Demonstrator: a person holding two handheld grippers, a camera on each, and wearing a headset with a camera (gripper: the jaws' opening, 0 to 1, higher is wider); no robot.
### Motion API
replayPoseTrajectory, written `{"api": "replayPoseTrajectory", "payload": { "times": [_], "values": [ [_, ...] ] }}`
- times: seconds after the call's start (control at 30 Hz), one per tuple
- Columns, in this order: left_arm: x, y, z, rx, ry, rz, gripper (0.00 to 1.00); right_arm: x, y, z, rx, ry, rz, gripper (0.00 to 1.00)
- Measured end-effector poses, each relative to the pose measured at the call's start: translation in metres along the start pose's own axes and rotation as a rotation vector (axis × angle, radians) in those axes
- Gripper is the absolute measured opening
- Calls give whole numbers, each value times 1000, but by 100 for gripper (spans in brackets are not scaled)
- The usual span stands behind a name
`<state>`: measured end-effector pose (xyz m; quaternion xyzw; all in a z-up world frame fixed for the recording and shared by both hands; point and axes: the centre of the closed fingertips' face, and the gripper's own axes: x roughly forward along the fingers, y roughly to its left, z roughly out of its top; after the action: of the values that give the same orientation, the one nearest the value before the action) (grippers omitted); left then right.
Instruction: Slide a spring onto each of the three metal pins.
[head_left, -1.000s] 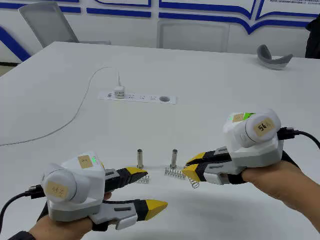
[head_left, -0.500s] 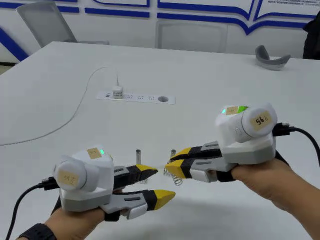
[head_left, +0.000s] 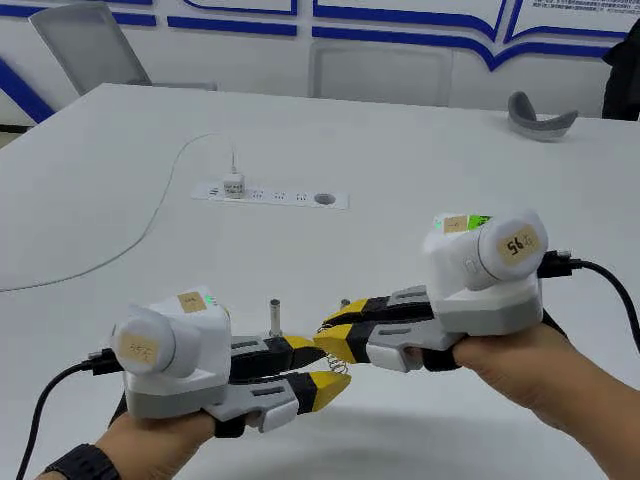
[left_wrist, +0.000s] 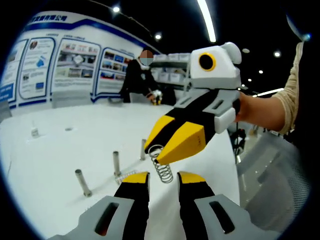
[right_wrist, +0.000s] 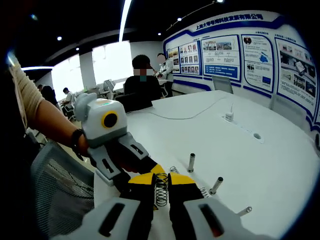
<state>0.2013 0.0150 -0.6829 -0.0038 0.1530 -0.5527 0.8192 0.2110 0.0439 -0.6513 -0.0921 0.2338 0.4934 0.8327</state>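
Right gripper (head_left: 328, 338) fingers pinch a spring (right_wrist: 161, 189), off the surface (head_left: 400, 170). Left gripper (head_left: 328, 365) fingers apart, just by its free end. Three pins (left_wrist: 115, 164) stand behind.

Head view: above and behind the pins (head_left: 275, 318), facing forward and down, moderately near. Left gripper view: low beside the pins (left_wrist: 116, 163), close. Right gripper view: low, facing oppositely (pins (right_wrist: 191, 162) equally close). All share pins and spring (left_wrist: 162, 169).

Three metal pins (right_wrist: 191, 162) are standing on the one table (right_wrist: 280, 165). Three springs (right_wrist: 160, 189) are showing, and one power strip (head_left: 270, 195) is lying beyond.
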Motion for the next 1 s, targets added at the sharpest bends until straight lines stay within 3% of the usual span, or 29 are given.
{"api": "replayPoseTrajectory", "payload": {
  "times": [0.33,0.83,1.0],
  "values": [
    [-1,2,-1,26,11,3,12,-2,2,-2,-7,7,3,11],
    [-2,2,-3,61,22,9,12,-6,4,-4,-31,14,2,11],
    [-1,2,-2,74,21,10,17,-6,3,-1,-36,6,-2,11]
  ]
}}
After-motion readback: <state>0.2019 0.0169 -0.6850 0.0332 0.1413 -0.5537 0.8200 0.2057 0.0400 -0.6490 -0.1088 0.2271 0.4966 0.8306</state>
